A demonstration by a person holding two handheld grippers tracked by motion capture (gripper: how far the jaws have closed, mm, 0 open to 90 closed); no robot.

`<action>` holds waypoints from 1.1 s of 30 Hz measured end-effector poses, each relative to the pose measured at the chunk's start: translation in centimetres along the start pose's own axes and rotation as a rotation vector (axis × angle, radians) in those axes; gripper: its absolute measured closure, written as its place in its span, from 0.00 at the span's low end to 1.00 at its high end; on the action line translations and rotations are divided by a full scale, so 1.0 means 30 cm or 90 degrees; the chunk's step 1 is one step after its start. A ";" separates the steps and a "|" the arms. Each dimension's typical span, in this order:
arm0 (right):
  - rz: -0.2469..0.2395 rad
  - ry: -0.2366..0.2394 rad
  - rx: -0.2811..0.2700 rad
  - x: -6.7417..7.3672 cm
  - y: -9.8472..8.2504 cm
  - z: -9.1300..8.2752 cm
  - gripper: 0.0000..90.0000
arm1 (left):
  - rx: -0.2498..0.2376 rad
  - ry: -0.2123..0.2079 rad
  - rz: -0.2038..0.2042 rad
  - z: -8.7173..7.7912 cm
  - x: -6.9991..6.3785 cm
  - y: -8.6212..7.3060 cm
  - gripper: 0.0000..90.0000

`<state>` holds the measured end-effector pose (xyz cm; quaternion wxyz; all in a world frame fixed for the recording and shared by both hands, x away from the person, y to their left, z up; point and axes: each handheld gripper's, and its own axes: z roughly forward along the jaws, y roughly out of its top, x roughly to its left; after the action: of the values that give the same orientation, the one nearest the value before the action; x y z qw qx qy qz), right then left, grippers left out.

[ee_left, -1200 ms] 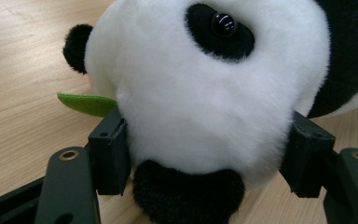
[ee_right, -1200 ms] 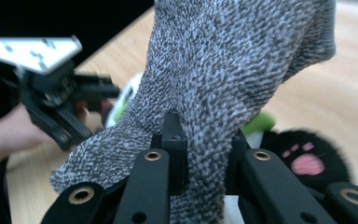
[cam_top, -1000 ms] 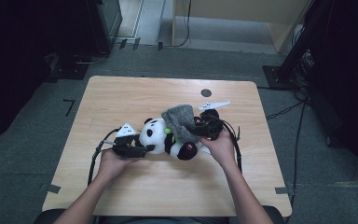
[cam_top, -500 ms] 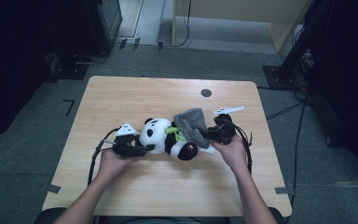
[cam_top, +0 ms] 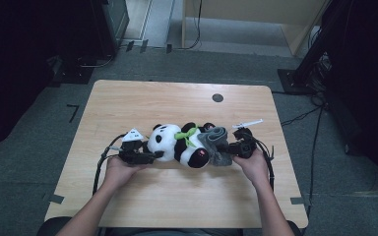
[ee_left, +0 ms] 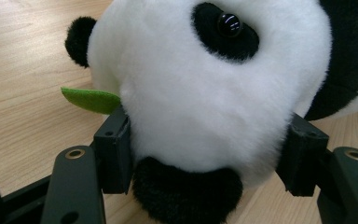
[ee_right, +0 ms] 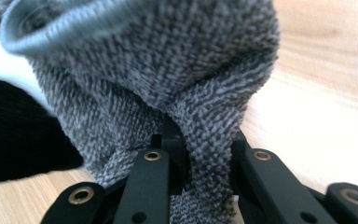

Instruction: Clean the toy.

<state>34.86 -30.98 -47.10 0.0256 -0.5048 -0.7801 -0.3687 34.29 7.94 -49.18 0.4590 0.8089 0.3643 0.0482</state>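
While the left tool [ee_left: 205, 186] clamps the panda [cam_top: 177, 145] by its head, one jaw pressed into each side, the right tool [ee_right: 191, 186] has its jaws nearly together on a fold of the grey sock [ee_right: 168, 74]. The panda lies on the table [cam_top: 128, 103] between the two tools, and the sock sits bunched at its far end, just ahead of the right tool.

The pinch takes in only a thin fold of knit, so a hard pull could slip it free, or stretch the cuff without moving it along the plush. The soft head could also squirm out of the left jaws if the pull runs away from them.

The high view gives the whole layout, both hands and a green leaf [cam_top: 186, 132] at the panda's neck. The gripper views give what it cannot: how deep each jaw bites.
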 end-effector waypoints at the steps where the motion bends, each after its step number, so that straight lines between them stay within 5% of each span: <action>1: 0.015 0.011 0.005 -0.020 -0.007 0.006 0.87 | -0.002 -0.002 -0.001 0.000 0.002 0.000 0.37; 5: 0.028 -0.015 0.031 -0.043 -0.017 0.014 0.87 | -0.002 -0.004 0.000 0.001 0.004 0.000 0.37; 14: 0.071 -0.046 0.017 -0.109 -0.032 -0.026 0.88 | -0.002 -0.003 0.002 0.001 0.003 0.000 0.37; 28: 0.109 -0.090 -0.121 -0.156 -0.026 -0.191 0.88 | 0.000 -0.001 0.008 0.001 0.002 0.000 0.36; 33: 0.081 -0.060 -0.167 -0.094 0.006 -0.238 0.88 | -0.001 0.000 0.010 0.003 0.001 0.000 0.36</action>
<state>34.01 -37.41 -42.99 -0.0536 -0.5686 -0.6924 -0.4410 34.36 7.90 -49.23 0.4594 0.8114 0.3577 0.0518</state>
